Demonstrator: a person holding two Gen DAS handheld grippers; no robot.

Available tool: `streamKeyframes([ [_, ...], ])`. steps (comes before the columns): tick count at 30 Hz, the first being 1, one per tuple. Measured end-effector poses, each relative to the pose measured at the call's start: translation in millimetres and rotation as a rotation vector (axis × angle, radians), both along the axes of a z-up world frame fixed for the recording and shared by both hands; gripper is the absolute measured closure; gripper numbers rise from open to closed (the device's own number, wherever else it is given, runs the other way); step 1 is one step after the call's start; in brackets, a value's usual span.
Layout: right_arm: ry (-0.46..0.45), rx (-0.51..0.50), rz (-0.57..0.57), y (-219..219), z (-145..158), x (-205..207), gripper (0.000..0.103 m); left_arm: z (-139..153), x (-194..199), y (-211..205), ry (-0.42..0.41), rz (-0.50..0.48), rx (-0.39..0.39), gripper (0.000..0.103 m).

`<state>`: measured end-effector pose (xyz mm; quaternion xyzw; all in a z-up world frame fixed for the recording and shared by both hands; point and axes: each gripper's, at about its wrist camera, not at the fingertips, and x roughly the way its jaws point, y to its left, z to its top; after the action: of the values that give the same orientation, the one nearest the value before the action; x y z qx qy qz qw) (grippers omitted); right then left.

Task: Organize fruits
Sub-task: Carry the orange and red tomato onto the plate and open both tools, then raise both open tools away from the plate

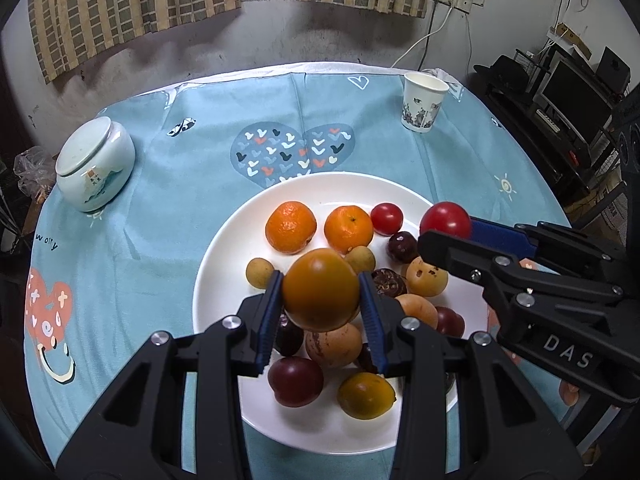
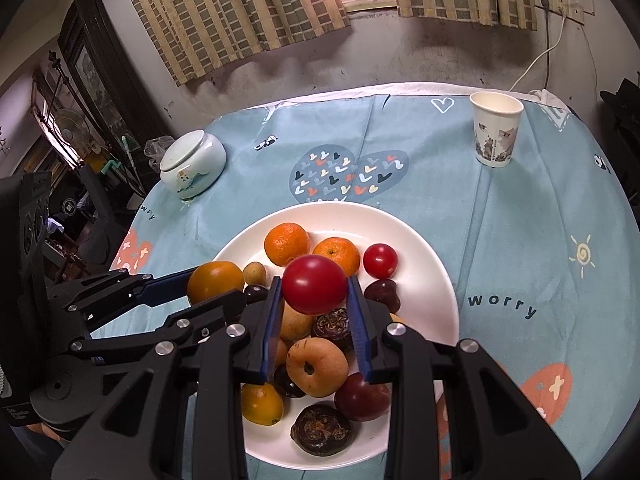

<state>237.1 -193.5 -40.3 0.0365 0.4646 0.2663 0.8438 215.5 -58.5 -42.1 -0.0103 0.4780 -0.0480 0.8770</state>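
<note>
Nearest the lens, an orange-yellow tomato (image 1: 321,290) is pinched between the ribbed blue pads (image 1: 267,316) of the left gripper (image 1: 321,300), held clear above the white plate (image 1: 224,264). A glossy red tomato (image 2: 315,290) is clamped likewise by the right gripper (image 2: 315,308). Both are presumably lifted for regrouping by kind. Below, dimpled mandarins (image 1: 291,227), smooth dark plums (image 1: 295,381) and wrinkled dark fruit (image 2: 323,430), possibly passionfruit, lie piled on the glazed plate.
</note>
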Motion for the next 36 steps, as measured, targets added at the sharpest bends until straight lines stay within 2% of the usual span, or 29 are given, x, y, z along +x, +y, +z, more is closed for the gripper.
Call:
streamKeyframes([
  [6, 0.023, -0.026, 0.016, 4, -5, 8, 0.07, -6, 4, -2, 0.015, -0.001, 0.016, 0.065],
  [13, 0.078, -0.109, 0.018, 12, -21, 18, 0.069, -19, 8, -1, 0.053, 0.008, 0.025, 0.064],
  [15, 0.078, -0.11, 0.017, 11, -21, 18, 0.068, -20, 7, -1, 0.048, 0.015, 0.039, 0.059],
  [16, 0.075, -0.109, 0.014, 10, -21, 18, 0.068, -20, 6, -1, 0.043, 0.016, 0.039, 0.05],
  [17, 0.07, -0.107, 0.011, 9, -20, 18, 0.068, -19, 5, -1, 0.038, 0.018, 0.04, 0.046],
  [19, 0.066, -0.101, 0.006, 8, -18, 18, 0.068, -18, 4, 0, 0.033, 0.02, 0.044, 0.046],
  [22, 0.061, -0.087, -0.008, 4, -12, 20, 0.067, -19, 2, 1, 0.041, 0.028, 0.049, 0.039],
  [26, 0.056, -0.052, -0.031, -5, -2, 18, 0.067, -15, -2, 2, 0.038, 0.032, 0.051, 0.038],
  [30, 0.031, -0.027, -0.044, -15, 11, 3, 0.067, 0, -10, 1, -0.005, 0.042, 0.07, 0.031],
  [32, 0.016, -0.013, -0.056, -24, 19, -12, 0.067, 12, -16, 1, -0.05, 0.048, 0.09, 0.022],
  [36, 0.009, 0.035, -0.09, -46, 29, -51, 0.067, 46, -34, 3, -0.144, 0.065, 0.071, 0.02],
])
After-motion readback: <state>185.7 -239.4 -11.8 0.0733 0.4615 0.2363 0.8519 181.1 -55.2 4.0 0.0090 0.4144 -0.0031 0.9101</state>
